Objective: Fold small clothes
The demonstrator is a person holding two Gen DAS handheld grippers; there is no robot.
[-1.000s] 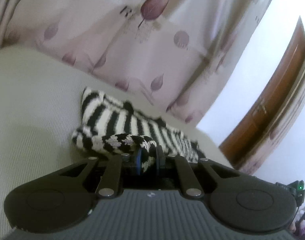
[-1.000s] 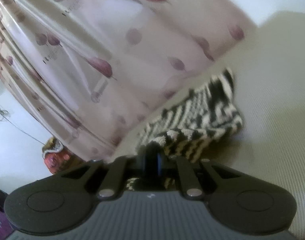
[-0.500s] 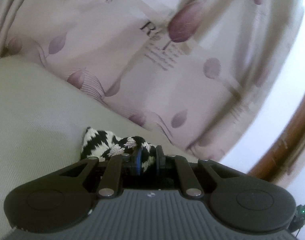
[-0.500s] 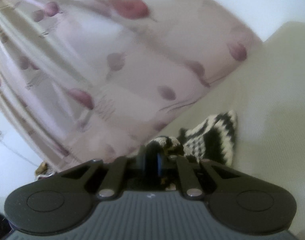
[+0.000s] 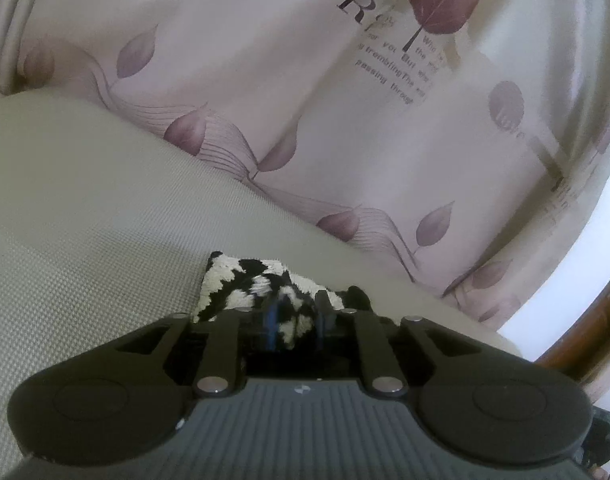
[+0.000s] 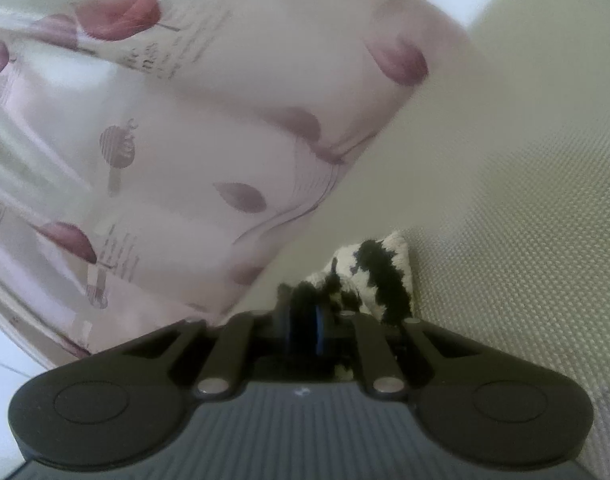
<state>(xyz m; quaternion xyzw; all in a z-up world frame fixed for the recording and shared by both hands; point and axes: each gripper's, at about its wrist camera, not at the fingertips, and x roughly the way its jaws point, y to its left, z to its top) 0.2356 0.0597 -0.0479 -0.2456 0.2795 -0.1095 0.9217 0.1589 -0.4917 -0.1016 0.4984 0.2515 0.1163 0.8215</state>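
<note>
Both grippers are clamped onto the same little black-and-white knit piece, one at each end as far as I can tell. From the left wrist camera, the left gripper [image 5: 295,322] has its two fingers pinched in on a bunched wad of the knit garment [image 5: 241,286], with the fabric squeezed right between the blue-edged pads. What's left of the cloth pokes out ahead and to the left of the fingers, just a small zigzag-patterned lump sitting on the beige woven cushion [image 5: 89,216].

Over on the right wrist camera, the right gripper [image 6: 303,326] is closed too, fingers nearly together with dark knit jammed between them. The knit garment [image 6: 379,276] sticks out to the right of the fingers there, one pale corner standing up against the cushion [image 6: 525,208]. That view is pretty blurry, so I can't make out much of the pattern.

Behind everything hangs a pale curtain [image 5: 345,128] printed with purple leaves and some small lettering, and the cushion's far edge runs right up against it. The curtain [image 6: 177,140] fills most of the right camera's view as well. At the far right of the left view there's a strip of brown wooden trim [image 5: 589,332] next to a bright white wall.
</note>
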